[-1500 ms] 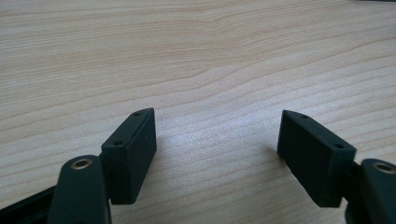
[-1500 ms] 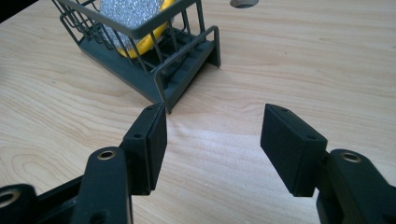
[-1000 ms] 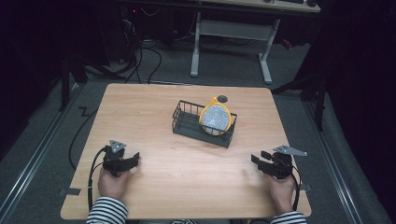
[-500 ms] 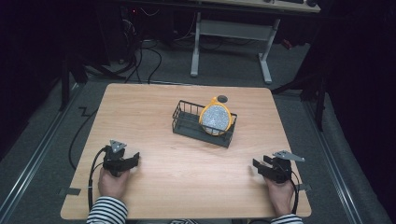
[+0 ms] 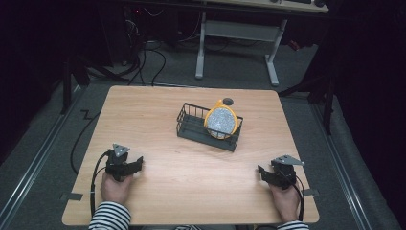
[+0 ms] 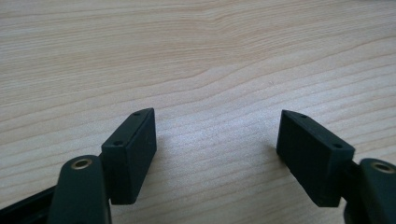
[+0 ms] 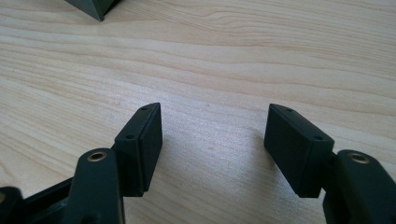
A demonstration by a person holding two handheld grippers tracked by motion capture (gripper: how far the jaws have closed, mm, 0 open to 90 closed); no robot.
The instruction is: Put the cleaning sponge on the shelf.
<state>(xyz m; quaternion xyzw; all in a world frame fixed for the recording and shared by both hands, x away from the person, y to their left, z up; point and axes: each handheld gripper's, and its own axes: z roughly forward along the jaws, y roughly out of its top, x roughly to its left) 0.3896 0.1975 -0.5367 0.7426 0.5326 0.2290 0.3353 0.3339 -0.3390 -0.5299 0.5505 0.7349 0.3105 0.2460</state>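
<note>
My left gripper rests low on the wooden table near its front left, held by a hand in a striped sleeve. Its jaws stand open over bare wood. At the front right lies my right gripper, also open; its jaws have just been opening wider, with nothing between them. A black wire basket sits mid-table, farther back, holding a round yellow-rimmed object with a speckled grey face, which stands tilted against the basket's right end.
A small dark disc lies on the table just behind the basket. A corner of the basket shows at the top left of the right gripper view. Cables and a desk frame stand on the floor beyond the table.
The right gripper has shifted slightly toward the table's near edge. The left hand, basket and yellow object have not moved.
</note>
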